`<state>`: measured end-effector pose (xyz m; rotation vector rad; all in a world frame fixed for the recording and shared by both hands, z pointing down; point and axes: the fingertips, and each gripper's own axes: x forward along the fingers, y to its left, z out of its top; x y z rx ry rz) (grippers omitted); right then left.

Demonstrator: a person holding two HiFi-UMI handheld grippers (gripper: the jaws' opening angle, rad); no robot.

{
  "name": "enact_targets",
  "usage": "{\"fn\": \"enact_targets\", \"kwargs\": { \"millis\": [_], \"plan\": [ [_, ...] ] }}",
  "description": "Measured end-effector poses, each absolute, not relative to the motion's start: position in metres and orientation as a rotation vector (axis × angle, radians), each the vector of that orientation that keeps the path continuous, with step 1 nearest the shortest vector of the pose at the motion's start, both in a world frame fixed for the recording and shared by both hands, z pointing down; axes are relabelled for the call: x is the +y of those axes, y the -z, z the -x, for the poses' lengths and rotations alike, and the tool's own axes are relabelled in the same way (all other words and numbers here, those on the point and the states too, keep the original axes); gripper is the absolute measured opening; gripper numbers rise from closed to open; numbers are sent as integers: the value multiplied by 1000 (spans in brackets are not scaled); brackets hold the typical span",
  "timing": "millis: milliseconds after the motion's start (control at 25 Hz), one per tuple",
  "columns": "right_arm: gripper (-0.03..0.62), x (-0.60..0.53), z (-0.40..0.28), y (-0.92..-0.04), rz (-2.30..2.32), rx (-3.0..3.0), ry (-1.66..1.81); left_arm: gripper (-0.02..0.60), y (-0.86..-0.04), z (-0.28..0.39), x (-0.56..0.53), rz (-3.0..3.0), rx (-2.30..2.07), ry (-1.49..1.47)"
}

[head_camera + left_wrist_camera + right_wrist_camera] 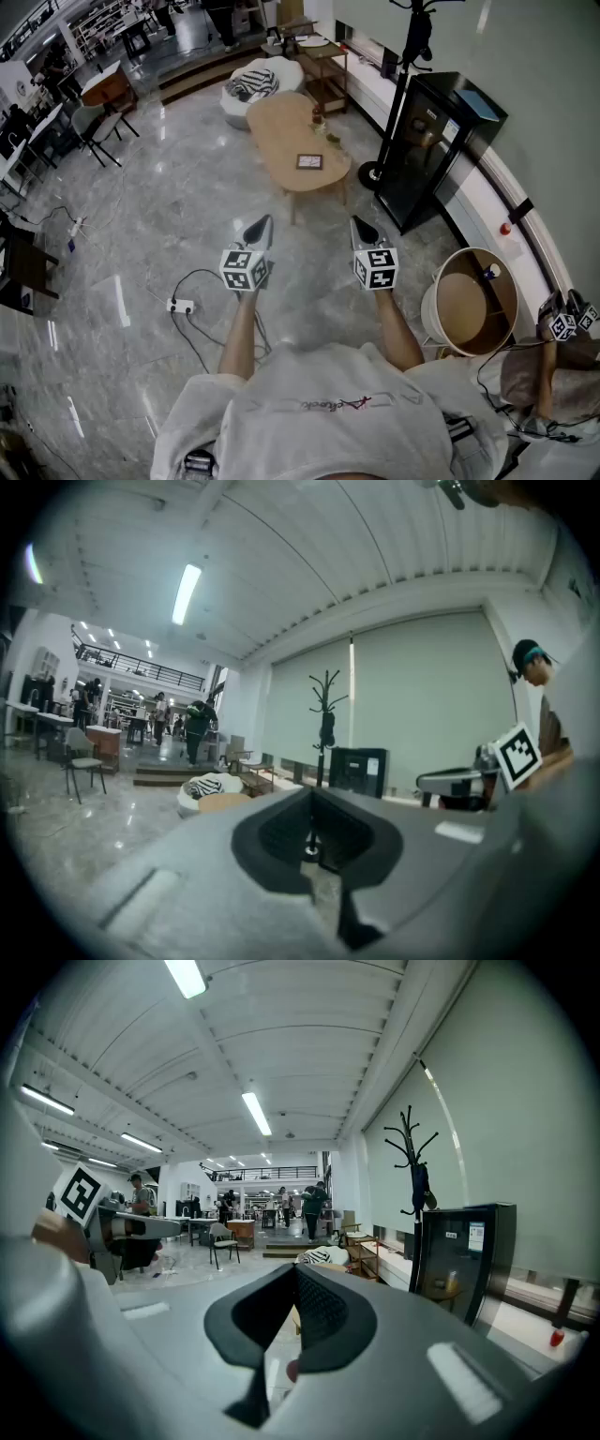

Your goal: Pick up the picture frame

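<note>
Wooden table (277, 127) ahead bears the untouched picture frame (309, 161) — we stand well apart, left gripper (258, 228) and right gripper (363, 230) both closed, empty.

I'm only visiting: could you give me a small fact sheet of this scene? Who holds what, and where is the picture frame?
Person: holds a gripper in each hand, both stretched forward
Left gripper: jaws shut, nothing between them
Right gripper: jaws shut, nothing between them
Picture frame: on the wooden table, toward its near end, well ahead of both grippers
Right of the table: black cabinet, coat stand
Task state: frame not yet reached
</note>
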<state>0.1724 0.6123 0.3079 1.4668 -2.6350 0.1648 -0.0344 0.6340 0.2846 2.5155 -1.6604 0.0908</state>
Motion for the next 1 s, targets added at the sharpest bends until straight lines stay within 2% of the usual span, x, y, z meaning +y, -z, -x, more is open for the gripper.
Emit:
{"fn": "enact_targets", "kwargs": {
  "millis": [1000],
  "plan": [
    [5,615,-216,-316,-1424,-2652,-177,0,-281,-20,632,-2521,-1661,-69]
  ]
}}
